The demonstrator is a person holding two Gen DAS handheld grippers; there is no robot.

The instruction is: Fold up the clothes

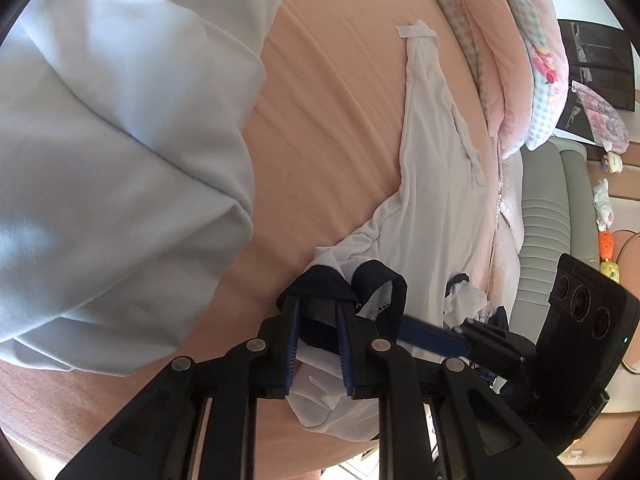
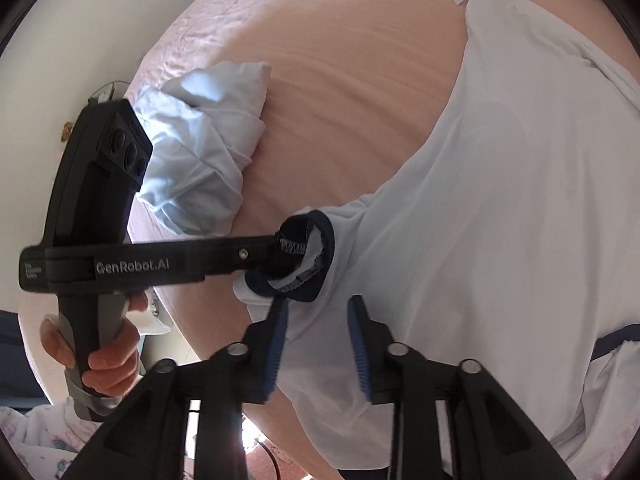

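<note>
A white shirt (image 2: 500, 208) with dark navy trim lies spread on a peach bed sheet (image 1: 332, 92), which serves as the landmark here. Its navy collar (image 1: 380, 280) sits at the near edge of the sheet. The left gripper (image 1: 318, 308) has its blue pads on either side of the collar fabric; the jaws stand a little apart, and whether they still pinch the cloth cannot be told. A hand (image 2: 108, 360) holds that gripper's handle beside the sheet's edge. The right gripper (image 2: 318, 308) hangs over the shirt just next to the collar, jaws parted, with white cloth below them but nothing pressed between the pads. A pale blue garment (image 1: 120, 160) lies bunched on the sheet, apart from the shirt. Pink and checked bedding (image 1: 516, 52) is piled along the sheet's far side.
</note>
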